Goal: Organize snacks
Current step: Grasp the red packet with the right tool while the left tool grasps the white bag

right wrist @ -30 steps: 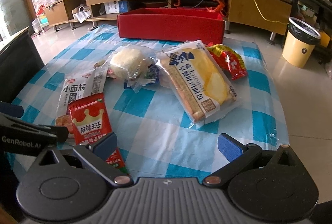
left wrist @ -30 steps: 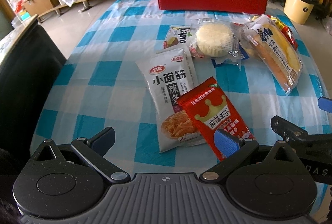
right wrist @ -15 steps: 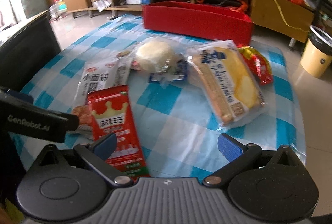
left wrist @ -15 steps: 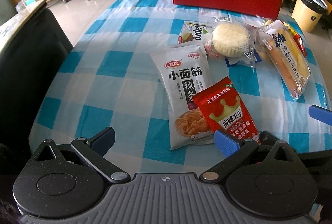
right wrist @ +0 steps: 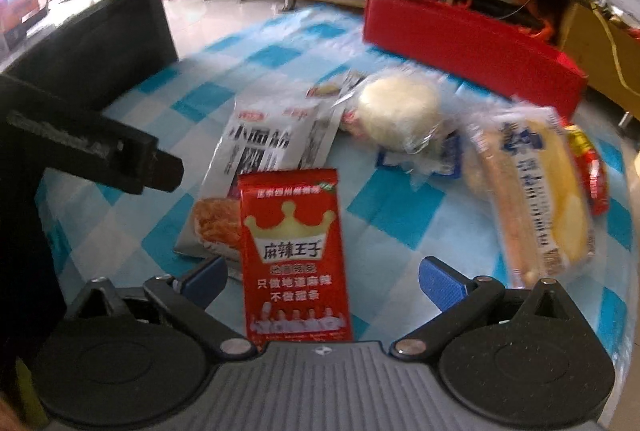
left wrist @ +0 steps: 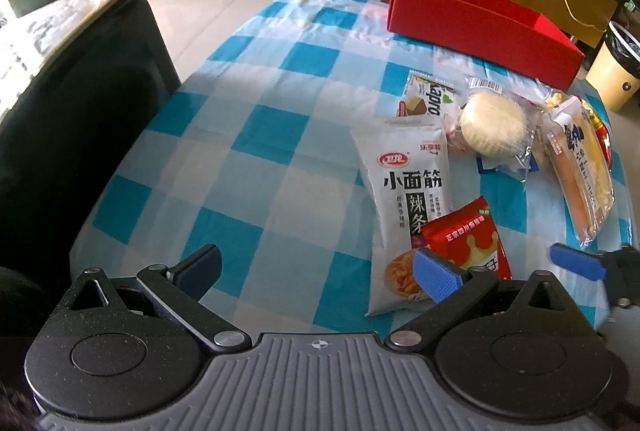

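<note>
My left tongs (left wrist: 316, 267) hover wide open over the near edge of the table (left wrist: 248, 167), which is covered with a blue-and-white checked cloth; nothing sits between their blue pads. My right tongs (right wrist: 322, 277) are spread wide too, and the red foil snack packet with a yellow crown (right wrist: 294, 255) lies flat between the two fingers, pointing straight away from me, with neither pad touching it. That view is blurred, so small print is hard to read.

The red packet's far end overlaps the lower corner of a long white plastic pouch printed with black Chinese characters (left wrist: 408, 187). Beyond the pouch lies a small white wafer packet with green lettering (left wrist: 430, 101), and just beside it a round pale bun in clear wrap (left wrist: 494, 127). To the right lies a long yellow sliced-bread loaf in a clear bag (left wrist: 580, 167), with a small red-and-yellow packet (right wrist: 590, 167) tucked along its far side. A long, low red cardboard box (left wrist: 480, 19) stands open at the far edge of the table, apart from all the snacks.
</note>
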A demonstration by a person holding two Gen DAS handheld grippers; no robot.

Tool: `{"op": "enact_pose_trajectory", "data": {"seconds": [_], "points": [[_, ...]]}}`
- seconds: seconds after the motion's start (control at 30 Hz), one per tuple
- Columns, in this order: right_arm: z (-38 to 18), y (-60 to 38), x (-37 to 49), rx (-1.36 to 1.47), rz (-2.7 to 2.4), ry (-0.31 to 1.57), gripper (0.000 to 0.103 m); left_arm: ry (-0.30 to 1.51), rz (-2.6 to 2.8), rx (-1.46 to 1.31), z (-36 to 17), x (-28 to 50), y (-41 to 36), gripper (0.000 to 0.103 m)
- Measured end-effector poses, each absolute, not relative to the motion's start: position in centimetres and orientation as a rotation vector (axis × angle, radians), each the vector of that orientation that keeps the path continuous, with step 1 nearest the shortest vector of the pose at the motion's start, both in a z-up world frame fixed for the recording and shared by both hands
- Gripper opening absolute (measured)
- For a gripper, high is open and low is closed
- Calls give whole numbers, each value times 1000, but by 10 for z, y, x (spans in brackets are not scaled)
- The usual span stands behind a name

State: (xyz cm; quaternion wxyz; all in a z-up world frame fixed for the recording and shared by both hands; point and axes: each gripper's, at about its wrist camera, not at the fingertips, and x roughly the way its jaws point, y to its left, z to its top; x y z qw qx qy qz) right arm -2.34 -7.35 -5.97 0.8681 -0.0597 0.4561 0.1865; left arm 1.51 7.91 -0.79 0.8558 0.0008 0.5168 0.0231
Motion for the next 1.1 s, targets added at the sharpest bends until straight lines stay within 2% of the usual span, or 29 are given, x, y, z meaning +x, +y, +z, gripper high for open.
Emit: {"op": "enact_pose_trajectory", "data": {"seconds": [0.07,0.27,0.3,0.37,0.4,0.53,0.8,0.97,1.1], "points": [[-74,-69,-17,-132,394,1042,102,1089,43,4,-9,15,78,103],[-80,-67,-23,-203,426,1029,101,1099,32,-10,-11,17,79,103],[-79,-69,-23,-199,422,1026,93,1099,34,-9,-12,17,78,103],[-71,-77,-23,-187,409,1013,67,1102,37,-13,-12,17,79,103],[-67,-82,-21,-185,411,1003,48,1103,37,-15,-12,18,78,103],[-65,-107,-13,-82,415,1035,47,1112,39,-6,-14,20,74,103],[-43,-136,-17,43,377,954,46,1160,47,20,-30,45,49,103],[-39,-146,-20,63,360,940,46,1146,77,72,-41,61,29,103],[-38,-147,-19,63,354,937,46,1202,102,72,-59,71,30,101]]}}
